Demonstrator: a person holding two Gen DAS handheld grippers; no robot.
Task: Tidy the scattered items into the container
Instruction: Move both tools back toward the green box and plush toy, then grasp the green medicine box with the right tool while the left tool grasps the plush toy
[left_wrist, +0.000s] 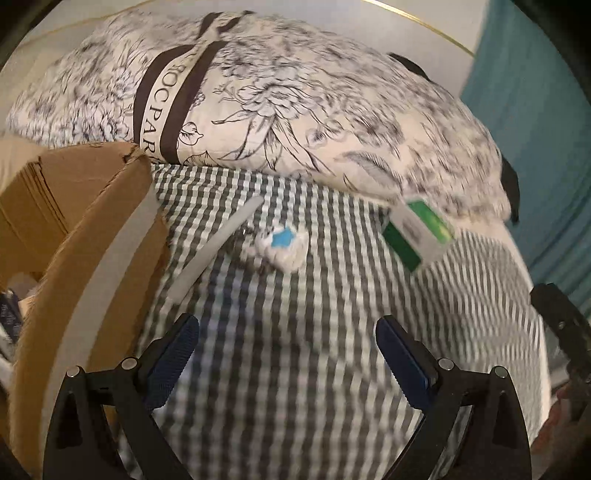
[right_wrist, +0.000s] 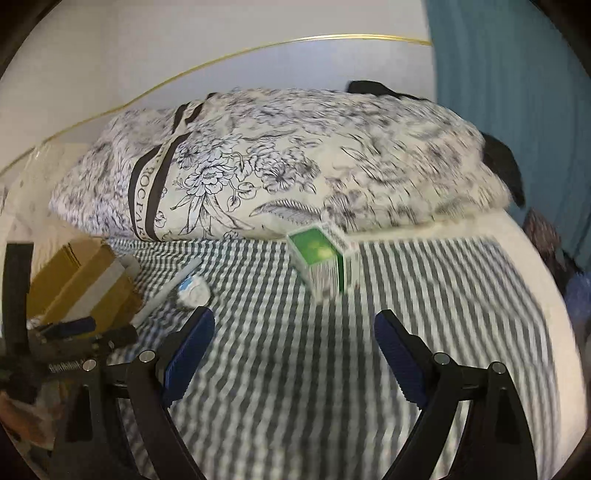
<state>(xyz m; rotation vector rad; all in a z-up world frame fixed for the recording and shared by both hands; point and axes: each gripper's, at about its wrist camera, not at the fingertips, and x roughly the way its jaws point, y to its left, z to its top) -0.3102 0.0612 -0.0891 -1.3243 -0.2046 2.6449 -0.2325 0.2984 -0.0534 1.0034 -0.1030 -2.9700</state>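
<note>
Stick dead ahead of the left gripper, jaws wide and holding nothing — it's slim, white, smooth, its long axis running diagonally up and to the right, low end beside the cardboard box. A small white-and-blue packet sits just right of it on the checked sheet. Right gripper, also spread and unloaded, faces the glossy green carton against the floral pillow — that one looks like its pick.
</note>
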